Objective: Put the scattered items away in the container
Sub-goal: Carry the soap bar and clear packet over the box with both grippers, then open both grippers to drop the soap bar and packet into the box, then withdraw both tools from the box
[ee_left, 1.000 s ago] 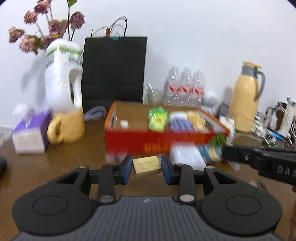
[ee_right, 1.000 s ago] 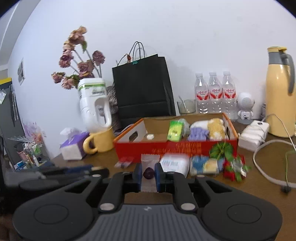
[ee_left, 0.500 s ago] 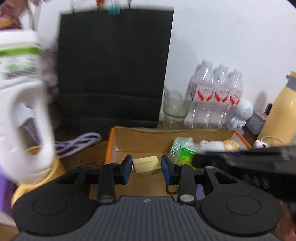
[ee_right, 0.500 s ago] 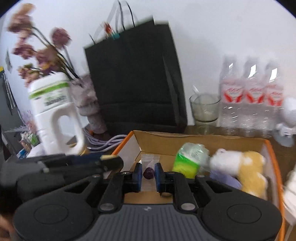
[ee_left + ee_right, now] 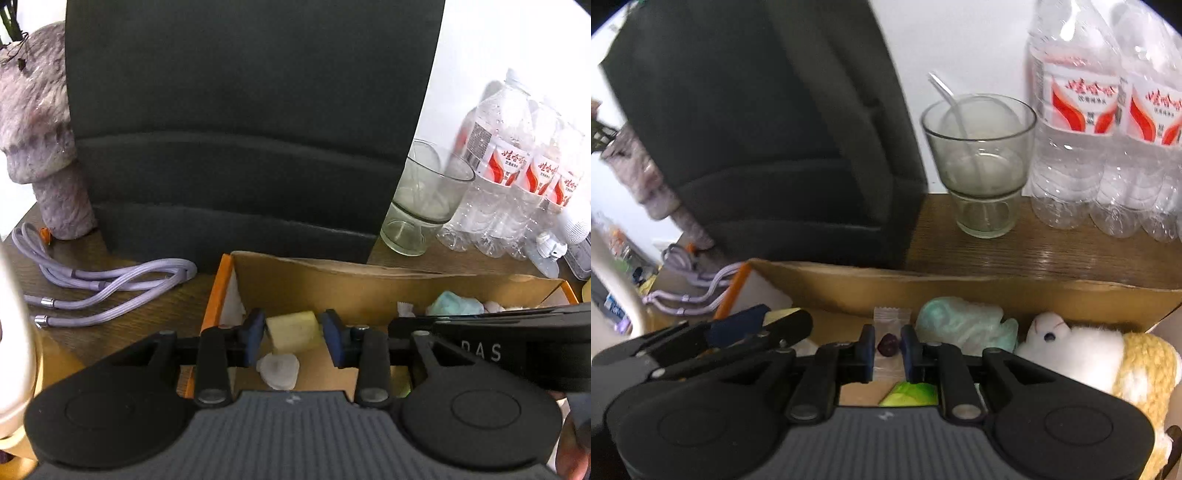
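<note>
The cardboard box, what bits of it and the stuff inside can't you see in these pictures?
- Cardboard box, left wrist view: its front wall and near floor are hidden behind the left tongs holding the yellow sponge block.
- Plush toy, right wrist view: its lower body is covered by the right tongs.
- Green packet, right wrist view: only a corner shows, print unreadable.

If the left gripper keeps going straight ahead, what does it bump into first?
Probably the cardboard box's back wall. The left gripper holds a yellow block over the box interior, pointing at that wall, with the black paper bag standing just behind it. Depth is hard to judge here.
</note>
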Available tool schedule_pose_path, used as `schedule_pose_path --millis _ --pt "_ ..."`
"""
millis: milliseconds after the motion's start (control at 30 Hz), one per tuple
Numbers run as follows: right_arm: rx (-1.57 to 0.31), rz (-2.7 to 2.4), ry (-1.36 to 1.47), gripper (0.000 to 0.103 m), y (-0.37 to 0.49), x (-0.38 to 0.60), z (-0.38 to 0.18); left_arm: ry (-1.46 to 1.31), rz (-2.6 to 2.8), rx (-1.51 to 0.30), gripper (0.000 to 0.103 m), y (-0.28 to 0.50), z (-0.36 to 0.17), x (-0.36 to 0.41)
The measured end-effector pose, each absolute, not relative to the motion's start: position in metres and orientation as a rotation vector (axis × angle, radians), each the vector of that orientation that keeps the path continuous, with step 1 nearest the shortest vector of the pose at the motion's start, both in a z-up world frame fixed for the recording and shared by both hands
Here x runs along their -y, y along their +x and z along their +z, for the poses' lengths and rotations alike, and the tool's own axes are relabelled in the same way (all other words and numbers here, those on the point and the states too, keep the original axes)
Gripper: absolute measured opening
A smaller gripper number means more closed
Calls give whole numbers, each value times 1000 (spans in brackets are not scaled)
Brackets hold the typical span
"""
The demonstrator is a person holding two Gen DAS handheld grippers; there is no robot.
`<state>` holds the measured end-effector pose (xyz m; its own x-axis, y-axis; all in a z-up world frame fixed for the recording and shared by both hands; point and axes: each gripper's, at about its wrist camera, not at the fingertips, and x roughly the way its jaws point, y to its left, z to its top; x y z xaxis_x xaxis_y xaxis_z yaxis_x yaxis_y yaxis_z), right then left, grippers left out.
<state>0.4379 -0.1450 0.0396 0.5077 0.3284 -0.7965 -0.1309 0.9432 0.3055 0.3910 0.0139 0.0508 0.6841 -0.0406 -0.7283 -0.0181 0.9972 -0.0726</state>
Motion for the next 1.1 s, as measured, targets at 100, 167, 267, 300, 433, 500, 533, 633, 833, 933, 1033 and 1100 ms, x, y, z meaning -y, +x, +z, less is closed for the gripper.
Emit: schedule_pose_path --millis 100,167,267,300,433,500,533,633,833,933,1033,1100 --pt "-1006 278 246 16 437 152 41 -106 -30 -817 46 391 52 -19" --pt "-998 279 274 24 433 158 44 -128 -41 -821 48 391 56 -23" --pt "-989 279 283 28 425 159 50 -137 -29 -817 51 387 63 -24" --pt "-982 271 273 29 423 158 53 -138 -32 -816 53 386 64 -24" --pt "-966 256 270 38 410 159 64 -136 -23 -808 60 370 78 -24" --pt "-944 244 263 44 397 160 72 -101 -16 -782 69 357 87 -23" --pt "-930 241 251 47 388 159 77 -86 -8 -766 75 348 92 -23" --pt "-878 272 194 53 349 157 92 -93 -18 -700 83 310 106 -29" --pt "-727 300 101 58 257 149 108 -16 -12 -526 94 224 124 -23" --pt "-670 284 69 58 219 149 110 14 3 -477 95 189 120 -16" --pt "-630 251 22 64 191 147 109 10 12 -469 99 167 113 -14" --pt "-597 234 6 65 174 149 107 -6 17 -442 100 153 110 -14"
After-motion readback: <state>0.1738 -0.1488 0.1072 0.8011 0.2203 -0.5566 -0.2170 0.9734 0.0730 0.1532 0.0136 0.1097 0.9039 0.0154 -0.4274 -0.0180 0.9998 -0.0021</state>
